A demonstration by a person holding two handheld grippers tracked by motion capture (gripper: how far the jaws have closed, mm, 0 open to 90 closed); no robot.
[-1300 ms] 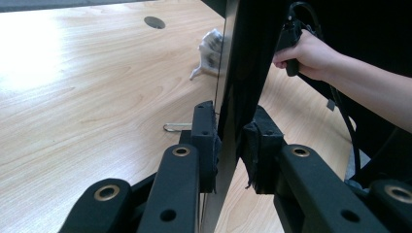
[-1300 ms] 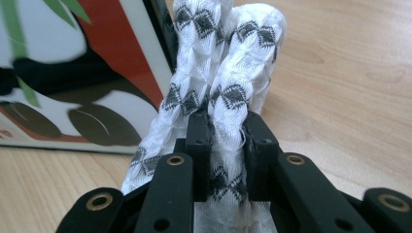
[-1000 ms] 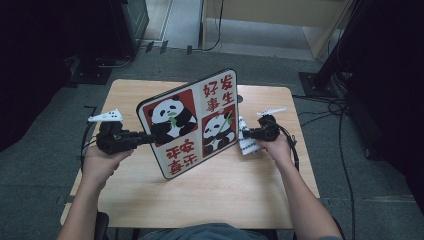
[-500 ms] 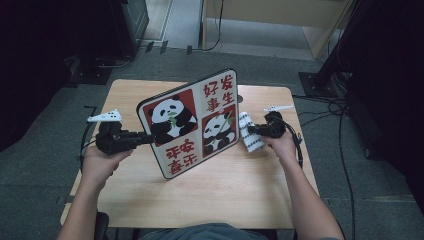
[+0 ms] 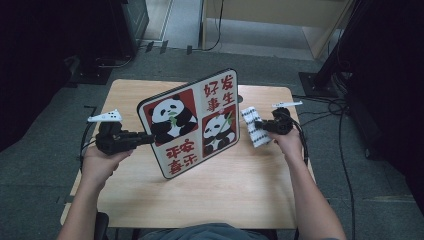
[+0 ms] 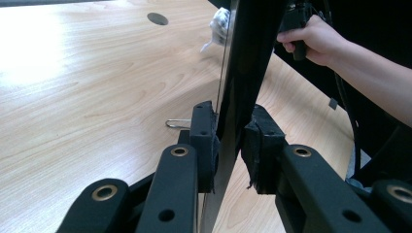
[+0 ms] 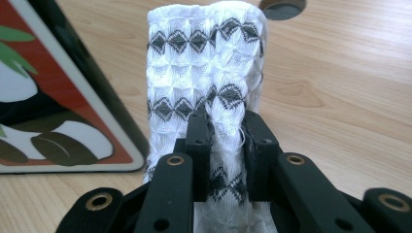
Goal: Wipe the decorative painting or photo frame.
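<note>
Clamping the panda board (image 5: 192, 122) steady, left gripper (image 5: 145, 137) waits while right gripper (image 5: 257, 125), pinching the cloth (image 5: 254, 127), has drifted slightly right of frame, off the board edge, wipe likely pending.

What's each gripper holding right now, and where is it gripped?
The left gripper clamps the panda board by its side edge. The right gripper pinches the patterned white cloth near its lower end.
</note>
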